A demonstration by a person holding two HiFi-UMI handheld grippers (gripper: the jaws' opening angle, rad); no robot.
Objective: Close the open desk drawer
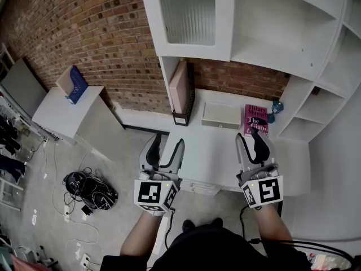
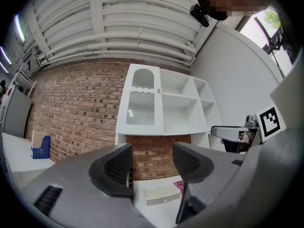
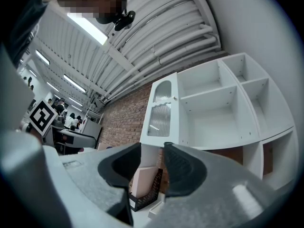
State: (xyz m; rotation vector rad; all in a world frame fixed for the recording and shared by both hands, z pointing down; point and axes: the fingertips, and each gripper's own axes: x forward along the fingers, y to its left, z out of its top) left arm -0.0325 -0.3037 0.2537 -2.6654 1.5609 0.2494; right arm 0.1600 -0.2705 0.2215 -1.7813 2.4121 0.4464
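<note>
The white desk stands against a brick wall under white shelves. Its drawer juts a little out from under the front edge, low between my two grippers. My left gripper hovers over the desk's left front corner, open, with nothing between its fingers. My right gripper hangs over the desk's right front part, also open and empty. In the left gripper view the left gripper points level at the shelves. The right gripper, in its own view, shows a narrower gap. Neither touches the drawer.
On the desk stand a black file holder with a tan folder, a flat white box and a pink book. A side table with a blue box stands at left. Cables lie on the floor.
</note>
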